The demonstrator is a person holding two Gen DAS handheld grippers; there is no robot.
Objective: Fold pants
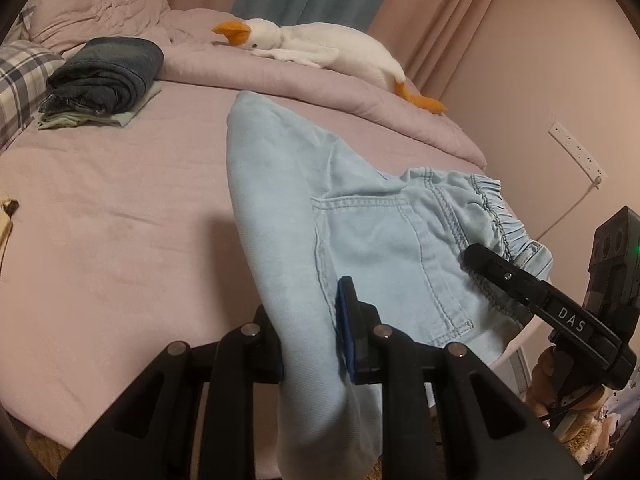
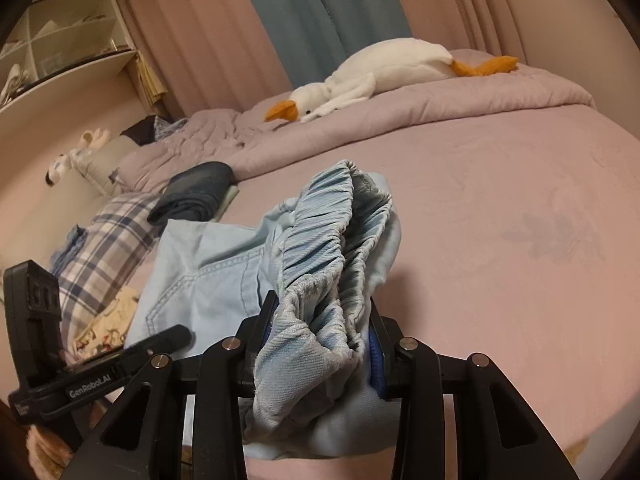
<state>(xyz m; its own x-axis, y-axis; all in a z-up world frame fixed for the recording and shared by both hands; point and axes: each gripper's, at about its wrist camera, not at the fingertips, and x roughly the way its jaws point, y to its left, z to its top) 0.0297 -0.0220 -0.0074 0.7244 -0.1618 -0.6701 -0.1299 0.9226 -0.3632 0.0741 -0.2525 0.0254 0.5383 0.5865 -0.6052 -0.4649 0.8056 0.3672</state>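
Note:
Light blue denim pants (image 1: 360, 232) lie partly on the pink bed, back pocket up, with the elastic waistband toward the right edge. My left gripper (image 1: 310, 344) is shut on a fold of the leg fabric near the bed's front edge. My right gripper (image 2: 320, 336) is shut on the bunched elastic waistband (image 2: 332, 240) and holds it a little above the sheet. The right gripper also shows in the left wrist view (image 1: 540, 292), at the waistband. The left gripper also shows in the right wrist view (image 2: 152, 344), low on the left beside the pants (image 2: 208, 276).
A pile of folded dark and green clothes (image 1: 104, 80) sits at the back left of the bed (image 1: 120, 220). A white plush goose (image 1: 320, 46) lies on the rolled quilt (image 1: 360, 92) at the back. A plaid pillow (image 2: 104, 240) lies left. A power strip (image 1: 576, 148) hangs on the right wall.

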